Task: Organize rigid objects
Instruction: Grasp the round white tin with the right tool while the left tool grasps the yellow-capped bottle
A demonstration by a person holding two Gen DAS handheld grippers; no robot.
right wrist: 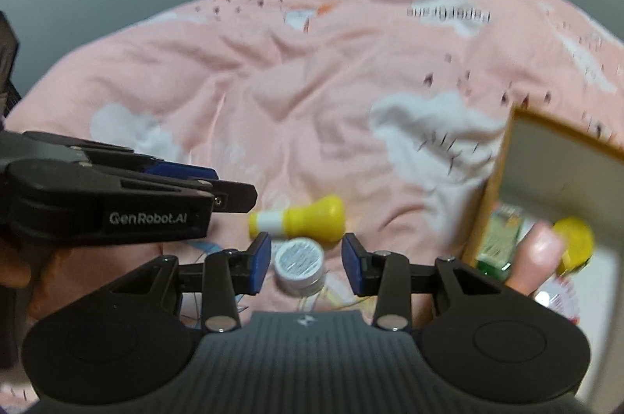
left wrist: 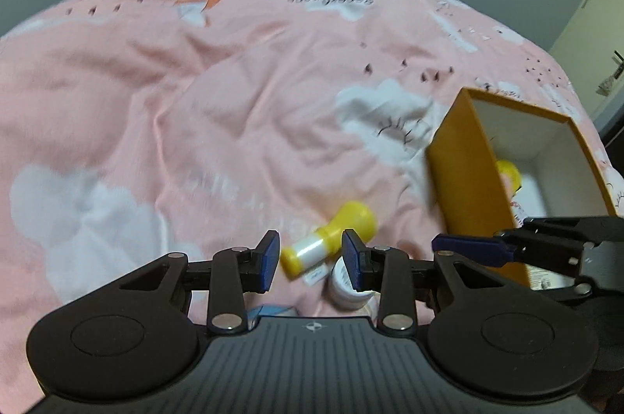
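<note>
mid pick phase: both grippers, left [left wrist: 311,256] and right [right wrist: 305,264], part-open and empty over the yellow bottle [left wrist: 330,236] and small jar [right wrist: 299,265] on the bed [left wrist: 195,102]; next, grasp and move into orange box [left wrist: 464,172].

My pads [left wrist: 271,260] are dark blue on black arms. The bedspread [left wrist: 195,82] under me is pink, printed with white clouds and small dark marks. The box [left wrist: 458,172] is orange outside, white inside. Beside the box, the bottle [left wrist: 331,238] is yellow with a white band, and the round tin [right wrist: 299,268] is silvery grey.
</note>
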